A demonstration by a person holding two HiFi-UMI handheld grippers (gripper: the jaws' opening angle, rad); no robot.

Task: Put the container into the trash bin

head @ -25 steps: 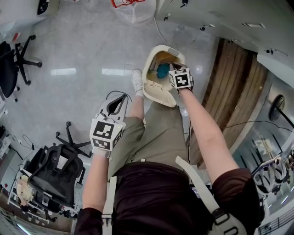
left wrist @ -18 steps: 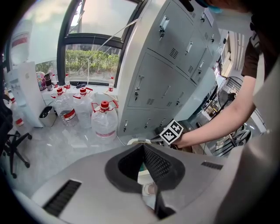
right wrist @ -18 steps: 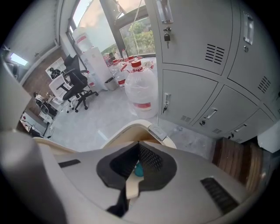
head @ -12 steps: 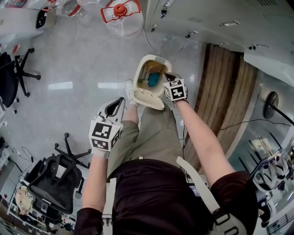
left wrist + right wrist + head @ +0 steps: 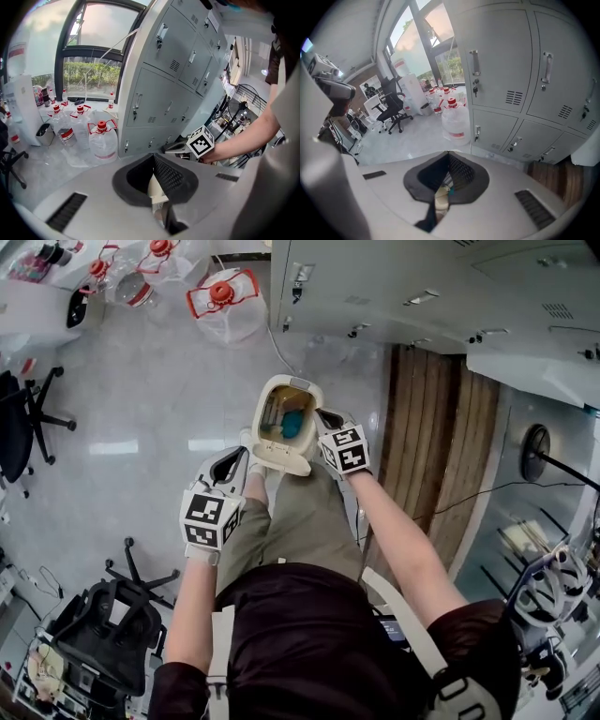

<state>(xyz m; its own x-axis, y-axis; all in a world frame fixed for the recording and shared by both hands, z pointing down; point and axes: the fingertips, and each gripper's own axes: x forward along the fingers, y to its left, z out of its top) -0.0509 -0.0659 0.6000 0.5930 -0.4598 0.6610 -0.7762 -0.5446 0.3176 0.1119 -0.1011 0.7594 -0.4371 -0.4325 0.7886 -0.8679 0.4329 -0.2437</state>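
A cream trash bin (image 5: 299, 388) stands on the floor by the person's feet, its lid (image 5: 277, 461) hinged open toward me. A teal object (image 5: 292, 424) lies inside it, likely the container. My right gripper (image 5: 323, 417) hangs at the bin's right rim, jaws shut with nothing in them. My left gripper (image 5: 241, 456) is just left of the open lid, also shut and holding nothing. In the right gripper view, cream and teal (image 5: 448, 189) show below the closed jaws (image 5: 449, 154). The left gripper view looks past its shut jaws (image 5: 152, 157) at the right gripper's marker cube (image 5: 200, 142).
Grey lockers (image 5: 375, 287) stand right behind the bin. Several large water jugs (image 5: 223, 304) sit to its left rear. A wooden panel (image 5: 431, 446) runs along the right. Office chairs (image 5: 112, 615) stand at the lower left, on the glossy floor (image 5: 141, 390).
The head view has tilted, so bin and grippers sit further left and lockers and jugs show. The right gripper has drawn back from over the bin's opening to its right rim.
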